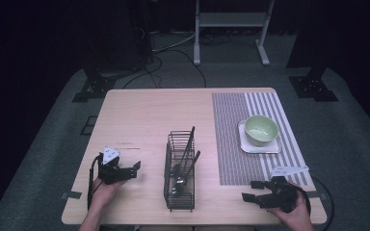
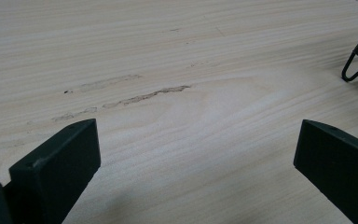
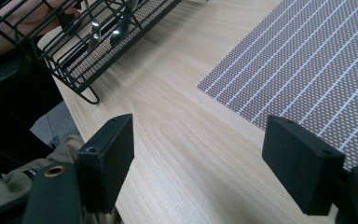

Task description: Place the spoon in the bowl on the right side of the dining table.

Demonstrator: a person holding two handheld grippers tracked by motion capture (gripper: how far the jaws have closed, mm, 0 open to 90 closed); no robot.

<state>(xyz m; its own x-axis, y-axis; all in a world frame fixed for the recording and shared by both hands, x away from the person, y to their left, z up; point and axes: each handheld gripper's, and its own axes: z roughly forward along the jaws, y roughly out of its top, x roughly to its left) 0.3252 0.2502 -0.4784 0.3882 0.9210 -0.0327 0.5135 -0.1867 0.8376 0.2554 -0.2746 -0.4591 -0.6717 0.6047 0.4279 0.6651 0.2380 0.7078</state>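
- R black two-jaw gripper [image 1: 254,190]: jaws wide apart, empty, right of black wire basket [image 1: 179,169] w/ dark utensils [image 1: 185,161].
- L black two-jaw gripper [image 1: 136,168]: jaws apart, empty, left of basket.
- Pale green bowl [image 1: 261,130]: far right of basket.

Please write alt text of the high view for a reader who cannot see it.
A person rests an open left gripper and an open right gripper on a wooden table, either side of a black wire basket holding utensils. A green bowl sits on a striped placemat.

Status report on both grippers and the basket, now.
Left gripper open, empty. Right gripper open, empty. Wire basket between them, utensils inside, untouched. Nothing in the way.
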